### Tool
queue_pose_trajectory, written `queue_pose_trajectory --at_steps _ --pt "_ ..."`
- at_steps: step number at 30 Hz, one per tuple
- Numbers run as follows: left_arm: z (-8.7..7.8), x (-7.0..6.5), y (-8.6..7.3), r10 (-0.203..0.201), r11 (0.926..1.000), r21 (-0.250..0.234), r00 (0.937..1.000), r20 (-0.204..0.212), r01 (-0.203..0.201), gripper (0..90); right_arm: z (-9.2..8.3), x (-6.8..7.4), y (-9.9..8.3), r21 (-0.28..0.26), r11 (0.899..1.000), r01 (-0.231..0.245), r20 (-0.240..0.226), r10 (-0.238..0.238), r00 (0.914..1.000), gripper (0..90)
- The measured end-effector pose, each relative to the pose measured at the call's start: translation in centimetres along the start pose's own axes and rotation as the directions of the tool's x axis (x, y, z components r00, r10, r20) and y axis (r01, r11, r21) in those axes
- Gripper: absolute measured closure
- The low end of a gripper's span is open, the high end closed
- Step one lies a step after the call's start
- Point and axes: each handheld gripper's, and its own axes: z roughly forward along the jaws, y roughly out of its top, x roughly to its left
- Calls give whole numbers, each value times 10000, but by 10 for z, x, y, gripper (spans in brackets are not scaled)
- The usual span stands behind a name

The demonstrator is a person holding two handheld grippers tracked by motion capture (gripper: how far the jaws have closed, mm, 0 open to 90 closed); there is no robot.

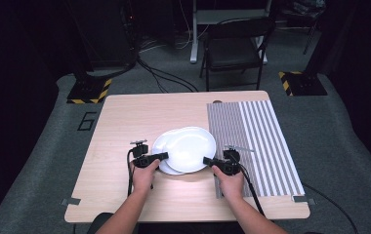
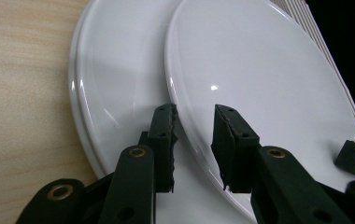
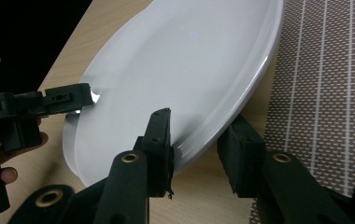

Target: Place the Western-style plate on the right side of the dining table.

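Where plates overlap, striped mat beside

Shiny plates on a wooden table

The white plates look smooth and glossy. The table is pale wood. The striped mat looks woven. The black jaws look dull.

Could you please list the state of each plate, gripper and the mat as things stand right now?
Top plate: tilted, overlapping the lower one, its rim between both grippers' fingers.
Lower plate: flat on the table, partly covered.
Left gripper: open, straddling the top plate's rim.
Right gripper: open, straddling the opposite rim.
Striped mat: flat, unoccupied.
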Motion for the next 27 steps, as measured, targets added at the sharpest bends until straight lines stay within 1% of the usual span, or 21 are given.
queue_pose_trajectory --at_steps 4,6,9,10,12,18,20,21,22,24,27 --pt "0 -1 -1 183 9998 -19 9998 -55 -183 685 0 2 -2 2 10000 -45 22 45 10000 653" --pt "0 -2 -2 40 9999 -137 10000 -39 -40 685 0 2 -1 39 9998 -198 46 198 9998 658" --pt "1 -2 -3 63 9998 -185 10000 -7 -64 687 0 2 0 16 9998 -214 121 213 9997 664" --pt "2 -3 -3 78 9998 -181 10000 19 -78 687 0 1 1 -53 9998 -167 153 168 9997 668" --pt "3 -4 -3 43 9998 -210 10000 71 -41 687 1 -1 4 -123 9996 -245 209 248 9995 676" --pt "7 -6 -5 -34 9996 -286 9997 257 42 686 4 -9 14 -381 9989 -278 404 293 9988 694" --pt "8 -6 -5 -14 9995 -326 9997 262 23 687 6 -11 17 -454 9987 -241 439 261 9987 697" --pt "8 -6 -5 -54 9995 -319 9995 318 64 686 6 -12 17 -471 9985 -281 438 302 9986 700" --pt "9 -5 -5 -4 9995 -312 9994 342 15 685 7 -13 19 -541 9981 -310 417 333 9986 704" --pt "9 -5 -6 -165 9991 -382 9988 459 182 685 9 -15 21 -613 9975 -351 393 376 9985 708" --pt "10 -4 -7 -215 9990 -391 9984 529 236 685 11 -17 24 -652 9974 -314 467 345 9983 711"
